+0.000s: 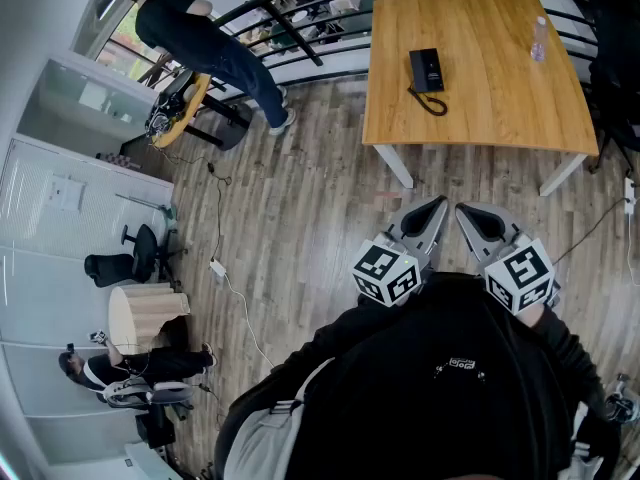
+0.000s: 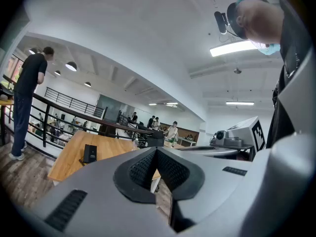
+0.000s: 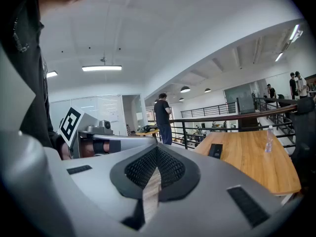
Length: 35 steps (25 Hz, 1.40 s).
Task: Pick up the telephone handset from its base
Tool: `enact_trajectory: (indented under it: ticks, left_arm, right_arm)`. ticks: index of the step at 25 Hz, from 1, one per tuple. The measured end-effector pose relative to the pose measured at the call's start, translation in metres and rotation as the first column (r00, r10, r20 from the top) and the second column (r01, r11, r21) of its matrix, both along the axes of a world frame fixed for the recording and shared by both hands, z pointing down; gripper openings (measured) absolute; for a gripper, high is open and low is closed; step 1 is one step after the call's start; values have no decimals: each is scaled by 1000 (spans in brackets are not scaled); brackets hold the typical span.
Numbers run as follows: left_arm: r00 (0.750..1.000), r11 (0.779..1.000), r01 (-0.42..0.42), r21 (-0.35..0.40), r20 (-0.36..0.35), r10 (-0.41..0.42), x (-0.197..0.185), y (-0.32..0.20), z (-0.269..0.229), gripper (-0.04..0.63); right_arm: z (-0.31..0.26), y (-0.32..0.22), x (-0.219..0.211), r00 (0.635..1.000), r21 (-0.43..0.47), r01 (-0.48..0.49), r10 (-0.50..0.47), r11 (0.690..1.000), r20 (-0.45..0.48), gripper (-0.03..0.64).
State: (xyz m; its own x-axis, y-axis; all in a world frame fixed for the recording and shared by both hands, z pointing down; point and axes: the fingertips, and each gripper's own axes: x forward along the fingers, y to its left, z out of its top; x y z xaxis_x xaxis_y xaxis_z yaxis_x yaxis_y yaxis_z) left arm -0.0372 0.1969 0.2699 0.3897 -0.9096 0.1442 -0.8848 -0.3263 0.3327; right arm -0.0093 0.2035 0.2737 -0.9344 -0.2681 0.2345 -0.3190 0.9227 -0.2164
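Closed and empty, grey left gripper (image 1: 438, 202) and right gripper (image 1: 462, 209) hang well apart from the black telephone handset (image 1: 427, 71) on the wooden table (image 1: 490, 108); the approach seems next, jaws opening.

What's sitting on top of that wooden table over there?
A black telephone with its looped cord, and a clear bottle near the right edge. The rest of the wooden table is bare; what lies beneath the telephone is covered.
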Motion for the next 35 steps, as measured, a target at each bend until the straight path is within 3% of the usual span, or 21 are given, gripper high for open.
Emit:
enact_trajectory:
  ticks: [3,8,30,35]
  left_arm:
    - [999,999,-32,-2,20,32,-1,3,0,6]
    - [992,996,14,85,123,-24,-28,-32,-21,6]
    - [989,996,91,-2,118,-91,-25,-25,-3,6]
    - [991,997,79,-16,111,-76,-9,-40,-2,6]
  right_arm:
    - [1,5,0,999,-2,-36,36,999,-28,14]
    - [-14,-32,-28,999,66,-39,38,997,22,15]
    - [-3,-13,-26,995,-43,72,-69,996,67,15]
    - [-1,-30,-5,995,-55,41,-36,998,91,15]
